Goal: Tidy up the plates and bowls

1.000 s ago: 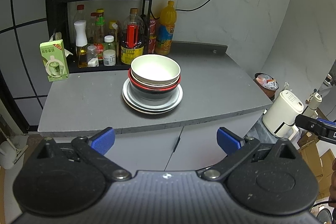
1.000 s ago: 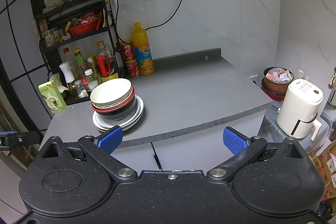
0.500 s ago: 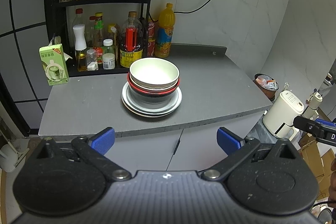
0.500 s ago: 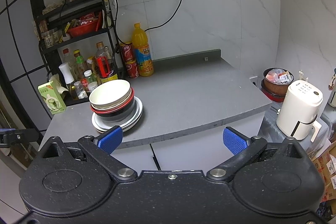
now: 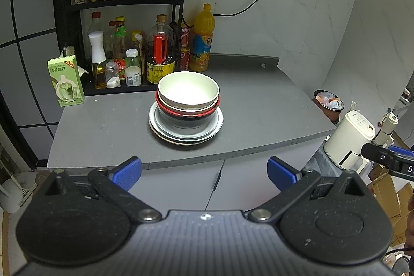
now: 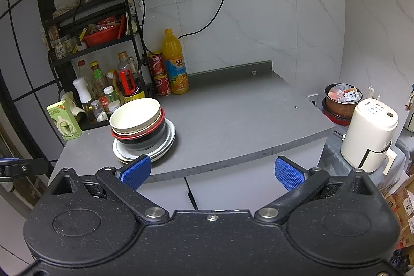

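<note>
Your left gripper (image 5: 204, 173) has a ribbed dark-grey body, black linkage arms on silver pivot screws, and blue textured pads (image 5: 128, 170). Your right gripper (image 6: 212, 170) has a speckled black body, silver screws, and blue pads (image 6: 288, 172).
</note>
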